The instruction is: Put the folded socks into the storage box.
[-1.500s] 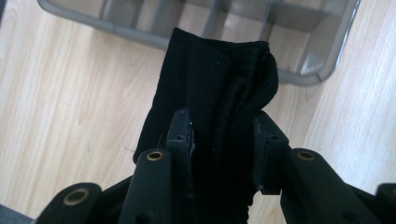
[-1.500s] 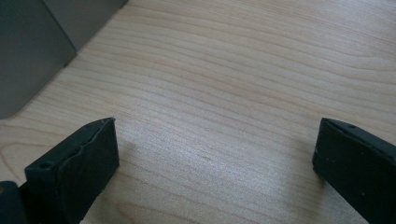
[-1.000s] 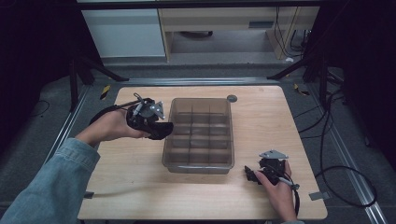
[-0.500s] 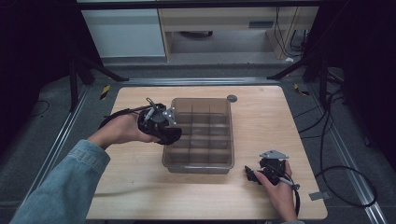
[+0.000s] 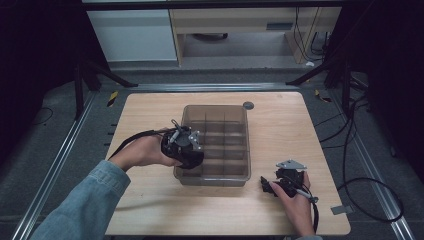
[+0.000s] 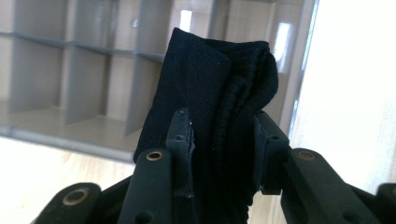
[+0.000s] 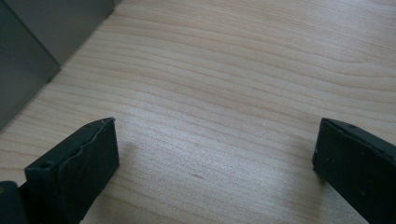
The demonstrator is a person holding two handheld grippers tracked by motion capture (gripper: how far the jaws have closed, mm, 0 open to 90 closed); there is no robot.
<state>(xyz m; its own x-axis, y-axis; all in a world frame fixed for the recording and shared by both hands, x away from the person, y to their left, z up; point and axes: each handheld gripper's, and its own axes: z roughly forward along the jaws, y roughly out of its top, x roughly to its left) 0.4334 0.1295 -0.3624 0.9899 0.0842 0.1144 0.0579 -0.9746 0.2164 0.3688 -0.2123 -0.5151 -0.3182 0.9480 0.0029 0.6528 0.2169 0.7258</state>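
A grey divided organizer bin stands in the middle of the wooden table. My left gripper hovers over the bin's near-left corner, shut on a folded black sock. In the left gripper view the sock stands up between the jaws in front of the bin's compartments. My right gripper rests low over the table, near the bin's near-right corner. Its jaws are wide apart with bare wood between them, and the bin's wall shows at the upper left of the right gripper view.
A small dark round disc lies on the table beyond the bin's far-right corner. Cables trail off the table on the right side. Bare wood lies to the left and right of the bin.
My left gripper has carried the sock rightward and nearer, from left of the bin to over its near-left corner. The right gripper has stayed put.
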